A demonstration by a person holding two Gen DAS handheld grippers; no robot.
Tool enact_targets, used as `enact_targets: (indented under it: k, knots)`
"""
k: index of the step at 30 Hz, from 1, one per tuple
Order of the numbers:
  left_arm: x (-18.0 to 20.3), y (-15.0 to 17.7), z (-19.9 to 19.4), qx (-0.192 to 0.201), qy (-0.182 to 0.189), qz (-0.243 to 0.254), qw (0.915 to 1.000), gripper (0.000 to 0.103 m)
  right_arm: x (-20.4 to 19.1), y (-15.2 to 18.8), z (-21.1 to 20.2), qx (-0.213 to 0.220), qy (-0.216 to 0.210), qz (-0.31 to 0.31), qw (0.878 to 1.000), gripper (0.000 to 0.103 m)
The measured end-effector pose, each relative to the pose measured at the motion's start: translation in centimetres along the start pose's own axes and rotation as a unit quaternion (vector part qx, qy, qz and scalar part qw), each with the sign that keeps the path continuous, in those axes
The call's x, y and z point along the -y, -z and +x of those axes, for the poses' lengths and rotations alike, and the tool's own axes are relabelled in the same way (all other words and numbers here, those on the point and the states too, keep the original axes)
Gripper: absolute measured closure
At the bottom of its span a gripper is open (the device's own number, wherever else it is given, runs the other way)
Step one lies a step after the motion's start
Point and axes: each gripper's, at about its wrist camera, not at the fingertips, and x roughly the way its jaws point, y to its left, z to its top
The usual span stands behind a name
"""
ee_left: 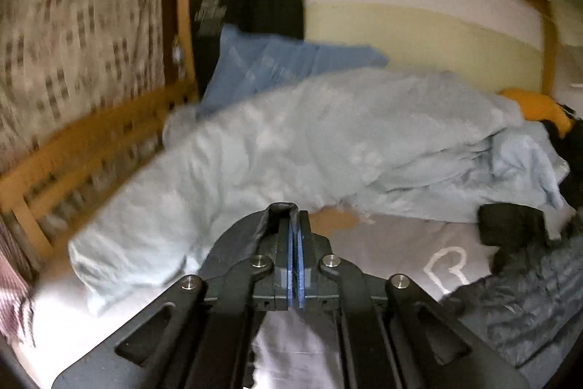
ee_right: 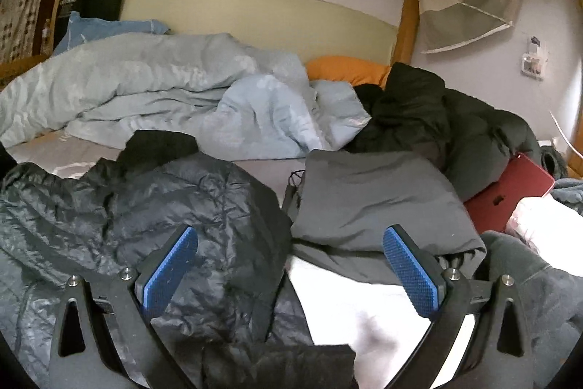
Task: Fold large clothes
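Dark puffer jacket on the bed, one edge pinched.
The left gripper (ee_left: 294, 217) has its fingers clenched on a fold of the puffer jacket (ee_right: 145, 206); the right gripper (ee_right: 289, 265) hangs released above the jacket, folded grey garment (ee_right: 371, 199) at one o'clock.

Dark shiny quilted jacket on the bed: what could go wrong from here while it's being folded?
1. The left gripper is shut on only a thin edge of the dark shiny quilted jacket; the slick fabric could slip out.
2. The right gripper is open and holds nothing, so the jacket might drag across the folded grey garment and rumple it.
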Motion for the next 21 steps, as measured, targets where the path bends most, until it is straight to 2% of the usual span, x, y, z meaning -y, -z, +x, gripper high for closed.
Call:
enact_targets:
  k: [3, 6, 9, 12, 14, 17, 19, 21]
  knots:
    - [2.1, -0.8, -3.7, 0.04, 0.033, 0.019, 0.9985, 0.102, -0.3, 0.2, -0.1, -0.004, 0.013, -0.006, 1.0, 0.001]
    - [6.6, -2.0, -6.9, 0.081, 0.102, 0.021, 0.9912, 0.102, 0.0, 0.0, 0.0, -0.009, 0.018, 0.001, 1.0, 0.001]
    - [12.7, -1.3, -10.4, 0.126, 0.192, 0.018, 0.9732, 0.102, 1.2, 0.2, -0.1, -0.018, 0.015, 0.027, 0.999, 0.001]
    - [18.4, 1.9, -12.4, 0.135, 0.241, 0.006, 0.9611, 0.102, 2.6, 0.5, 0.2, -0.032, 0.02, 0.054, 0.998, 0.001]
    - [22.8, 5.8, -12.0, 0.107, 0.264, 0.009, 0.9586, 0.102, 3.7, 0.7, 0.6, -0.043, 0.031, 0.071, 0.996, 0.001]
    - [28.4, 11.4, -9.1, 0.028, 0.299, 0.032, 0.9533, 0.101, 4.8, 1.4, 1.8, -0.08, 0.068, 0.085, 0.991, 0.001]
    - [31.6, 15.2, -6.8, -0.049, 0.306, 0.07, 0.9482, 0.101, 5.7, 1.8, 2.5, -0.105, 0.062, 0.098, 0.988, 0.001]
    - [33.8, 18.2, -5.7, -0.104, 0.296, 0.142, 0.9389, 0.097, 6.3, 2.0, 2.2, -0.108, 0.049, 0.113, 0.986, 0.001]
